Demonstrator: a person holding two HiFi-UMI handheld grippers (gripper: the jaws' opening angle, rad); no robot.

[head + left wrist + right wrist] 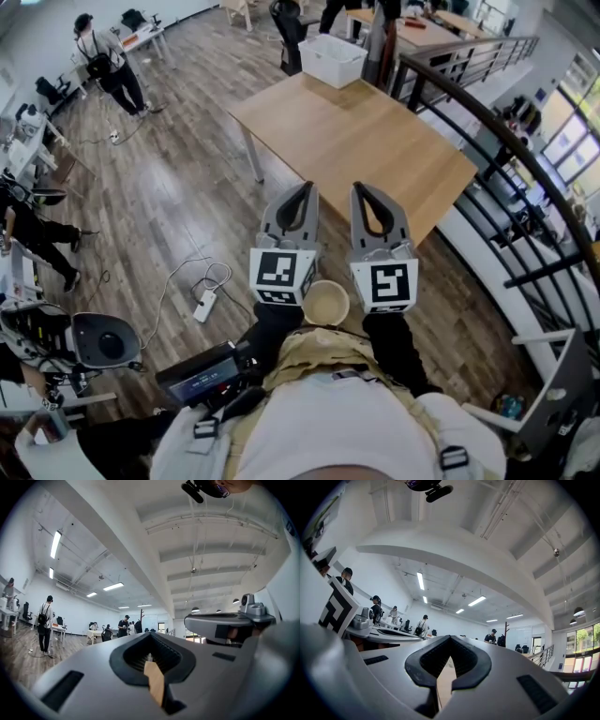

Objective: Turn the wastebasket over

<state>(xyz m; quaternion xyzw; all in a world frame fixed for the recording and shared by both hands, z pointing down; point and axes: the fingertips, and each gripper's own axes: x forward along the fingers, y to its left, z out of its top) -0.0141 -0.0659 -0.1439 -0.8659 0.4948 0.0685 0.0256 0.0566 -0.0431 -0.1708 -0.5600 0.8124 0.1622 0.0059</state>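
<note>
Both the left gripper (306, 190) and the right gripper (362, 190) are pinched closed on nothing, held near the person's chest; the white wastebasket (331, 59) sits well apart, at the far edge of the table (356, 150); a reach with unopened jaws would likely shove it off.

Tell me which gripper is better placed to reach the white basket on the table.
Neither clearly: left gripper and right gripper sit side by side, both shut and empty, and the white basket stands at the far end of the table, about midway ahead of them. Either could start.
</note>
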